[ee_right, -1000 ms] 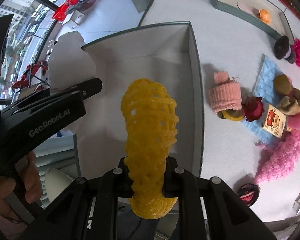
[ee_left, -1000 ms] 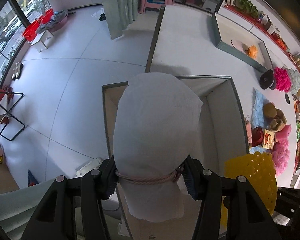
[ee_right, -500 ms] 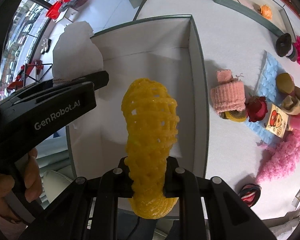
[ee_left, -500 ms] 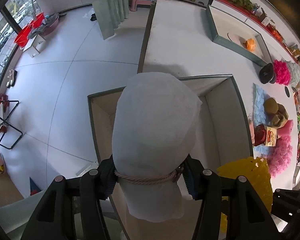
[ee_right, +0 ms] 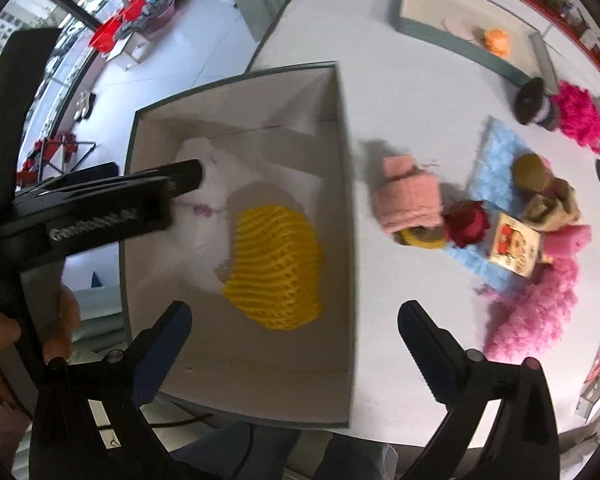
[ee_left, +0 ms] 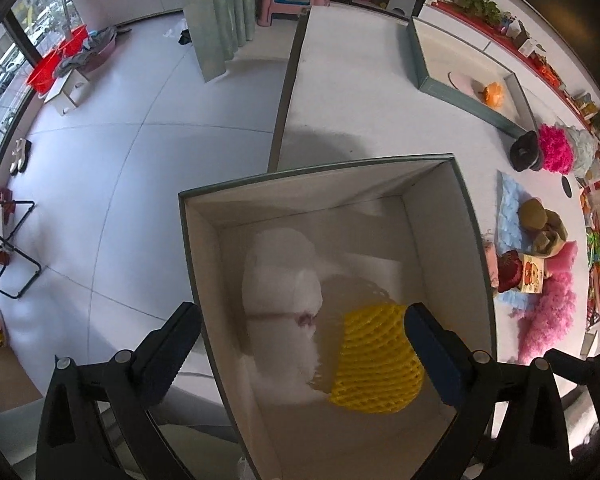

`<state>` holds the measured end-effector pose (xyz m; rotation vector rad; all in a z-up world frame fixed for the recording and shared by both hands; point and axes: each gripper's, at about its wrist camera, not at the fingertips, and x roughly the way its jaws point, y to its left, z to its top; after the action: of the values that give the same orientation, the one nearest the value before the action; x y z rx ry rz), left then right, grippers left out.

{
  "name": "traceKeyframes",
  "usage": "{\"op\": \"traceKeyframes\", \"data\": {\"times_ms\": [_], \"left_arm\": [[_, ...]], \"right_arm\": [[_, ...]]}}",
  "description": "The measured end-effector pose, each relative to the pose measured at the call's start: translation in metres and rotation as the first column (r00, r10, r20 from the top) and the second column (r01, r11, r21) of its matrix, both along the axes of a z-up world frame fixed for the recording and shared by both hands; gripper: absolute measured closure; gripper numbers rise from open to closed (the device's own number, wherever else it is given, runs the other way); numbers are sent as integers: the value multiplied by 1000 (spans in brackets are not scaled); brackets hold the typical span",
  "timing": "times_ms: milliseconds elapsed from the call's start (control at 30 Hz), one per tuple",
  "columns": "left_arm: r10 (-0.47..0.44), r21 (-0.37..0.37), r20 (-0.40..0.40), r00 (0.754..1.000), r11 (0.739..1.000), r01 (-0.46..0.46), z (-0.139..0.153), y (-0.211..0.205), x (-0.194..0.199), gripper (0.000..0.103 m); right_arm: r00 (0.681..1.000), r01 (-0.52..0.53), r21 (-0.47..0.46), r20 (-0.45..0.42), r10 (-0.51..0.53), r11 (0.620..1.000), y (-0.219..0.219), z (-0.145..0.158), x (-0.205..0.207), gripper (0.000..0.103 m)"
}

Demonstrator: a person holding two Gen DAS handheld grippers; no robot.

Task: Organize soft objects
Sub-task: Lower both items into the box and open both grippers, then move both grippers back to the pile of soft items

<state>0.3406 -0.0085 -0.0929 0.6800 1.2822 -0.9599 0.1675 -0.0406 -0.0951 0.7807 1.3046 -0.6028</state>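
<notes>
A white cloth pouch point(ee_left: 280, 292) tied with a pink cord lies inside the open grey box point(ee_left: 312, 174). A yellow foam net point(ee_left: 378, 360) lies beside it, on its right, touching it. Both also show in the right wrist view, the pouch point(ee_right: 204, 216) and the net point(ee_right: 276, 266), inside the box point(ee_right: 346, 216). My left gripper point(ee_left: 300, 350) is open and empty above the box's near end. My right gripper point(ee_right: 294, 350) is open and empty above the box's right wall. The left gripper's finger point(ee_right: 100, 204) reaches over the pouch in the right wrist view.
Right of the box lie a pink rolled cloth point(ee_right: 410, 200), a red plush point(ee_right: 466, 224), a blue mat point(ee_right: 496, 160), a pink fluffy piece point(ee_right: 532, 308) and a magenta pompom point(ee_right: 580, 114). A second grey tray point(ee_left: 460, 76) holds an orange item. The table's left edge point(ee_left: 286, 92) drops to the floor.
Both grippers have opened. The white pouch and the yellow net have dropped from the jaws into the box, and both grippers have pulled back above it.
</notes>
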Motion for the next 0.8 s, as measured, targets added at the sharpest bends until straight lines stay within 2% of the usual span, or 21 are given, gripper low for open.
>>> {"op": "traceKeyframes", "data": {"times_ms": [133, 367, 800], "left_arm": [[1, 10, 4, 1000, 1000, -1, 4, 3, -6, 1], [-25, 46, 57, 998, 999, 22, 5, 6, -21, 1], [-52, 85, 70, 996, 995, 46, -1, 3, -38, 1]], "right_arm": [[998, 63, 21, -5, -63, 998, -5, -2, -23, 0], [987, 162, 49, -3, -162, 986, -4, -5, -59, 0], [979, 203, 54, 2, -204, 978, 2, -7, -83, 0]]}}
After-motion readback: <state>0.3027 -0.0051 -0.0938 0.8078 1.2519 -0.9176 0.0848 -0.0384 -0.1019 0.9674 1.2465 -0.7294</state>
